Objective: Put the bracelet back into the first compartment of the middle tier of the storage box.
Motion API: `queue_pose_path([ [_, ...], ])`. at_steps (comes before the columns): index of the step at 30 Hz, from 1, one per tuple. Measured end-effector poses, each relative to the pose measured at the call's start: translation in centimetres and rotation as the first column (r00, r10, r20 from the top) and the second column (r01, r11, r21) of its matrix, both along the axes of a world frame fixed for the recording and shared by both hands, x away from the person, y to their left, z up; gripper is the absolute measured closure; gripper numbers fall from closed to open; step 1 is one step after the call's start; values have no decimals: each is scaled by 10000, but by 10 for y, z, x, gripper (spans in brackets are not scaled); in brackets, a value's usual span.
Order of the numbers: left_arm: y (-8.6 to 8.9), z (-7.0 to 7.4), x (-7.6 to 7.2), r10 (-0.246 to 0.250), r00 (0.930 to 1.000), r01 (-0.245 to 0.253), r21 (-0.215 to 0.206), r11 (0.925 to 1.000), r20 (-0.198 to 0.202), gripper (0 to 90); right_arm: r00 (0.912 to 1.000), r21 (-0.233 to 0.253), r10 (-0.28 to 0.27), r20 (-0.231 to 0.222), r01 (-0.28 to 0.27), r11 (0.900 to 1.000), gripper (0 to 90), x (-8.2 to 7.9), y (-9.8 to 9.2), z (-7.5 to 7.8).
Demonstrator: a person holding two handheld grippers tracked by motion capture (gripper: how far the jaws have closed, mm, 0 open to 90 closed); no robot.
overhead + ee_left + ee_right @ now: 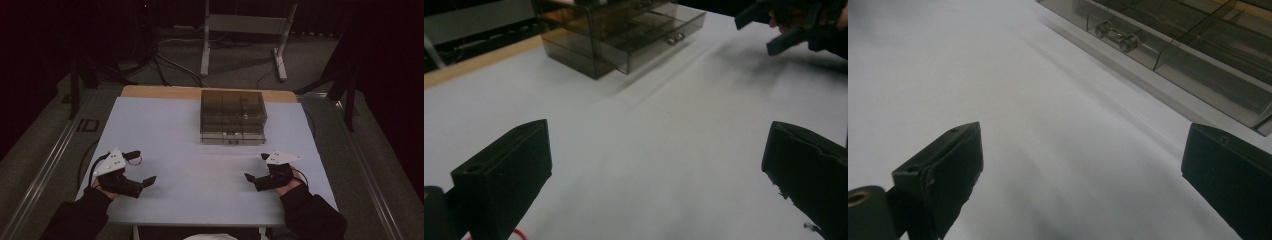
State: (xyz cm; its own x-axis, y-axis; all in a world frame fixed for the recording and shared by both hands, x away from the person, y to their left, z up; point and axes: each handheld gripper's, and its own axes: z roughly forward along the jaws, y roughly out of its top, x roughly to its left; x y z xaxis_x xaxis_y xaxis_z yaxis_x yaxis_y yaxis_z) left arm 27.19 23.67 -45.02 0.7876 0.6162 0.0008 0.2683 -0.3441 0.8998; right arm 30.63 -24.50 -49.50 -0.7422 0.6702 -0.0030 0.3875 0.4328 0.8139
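Note:
A smoky clear plastic drawer box [233, 116] stands at the back middle of the white table [170, 130]. Its lowest drawer [651, 42] sticks out a little, with small round knobs [1118, 36] on the front. My left gripper [143, 169] rests near the front left of the table, open, with nothing between its jaws [654, 165]. My right gripper [255, 167] rests near the front right, open and empty too [1083, 165]. In the left gripper view the right gripper [769, 30] shows at the top right, held by a hand.
A wooden strip [150, 91] runs along the table's far edge. Beyond it stand a metal frame [245, 35] and cables on the dark floor. Bare white tabletop lies between the grippers and the box.

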Motion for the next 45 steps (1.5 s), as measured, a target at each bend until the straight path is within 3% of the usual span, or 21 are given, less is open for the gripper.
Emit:
queue_pose_path([
  [5,1,10,5,186,9997,-187,89,9998,148,12,10000,1,5,38,-5,10000,36,0,0,1],
  [13,7,16,14,1198,9926,-1199,25,9928,213,12,10000,26,37,51,-37,10000,36,-1,0,1],
  [18,17,19,21,2212,9749,-2212,-61,9752,232,12,10000,111,2,64,-3,9999,36,-1,-1,2],
  [25,31,15,29,3198,9473,-3202,259,9470,205,12,10000,74,75,21,-75,9999,36,0,0,1],
  [32,37,3,35,3748,9268,-3737,403,9267,-247,12,10000,72,72,22,-72,9999,36,-1,1,1],
  [37,38,-6,39,3915,9183,-3886,549,9197,-581,13,10000,66,83,31,-84,9999,36,-1,1,1],
  [39,38,-9,40,4077,9110,-4035,703,9123,-621,13,10000,71,84,18,-84,9999,36,-1,1,1],
  [40,39,-10,40,4068,9112,-4027,672,9129,-650,13,10000,47,84,24,-84,10000,36,-1,1,1],
  [42,38,-14,42,4259,9022,-4197,891,9033,-678,13,10000,32,90,10,-90,10000,36,-1,1,0],
  [44,39,-18,44,4342,8968,-4261,987,8993,-851,13,10000,47,75,29,-75,10000,36,-1,1,1],
  [45,40,-20,45,4466,8899,-4376,1025,8933,-933,13,10000,72,73,25,-73,9999,36,-1,1,1],
])
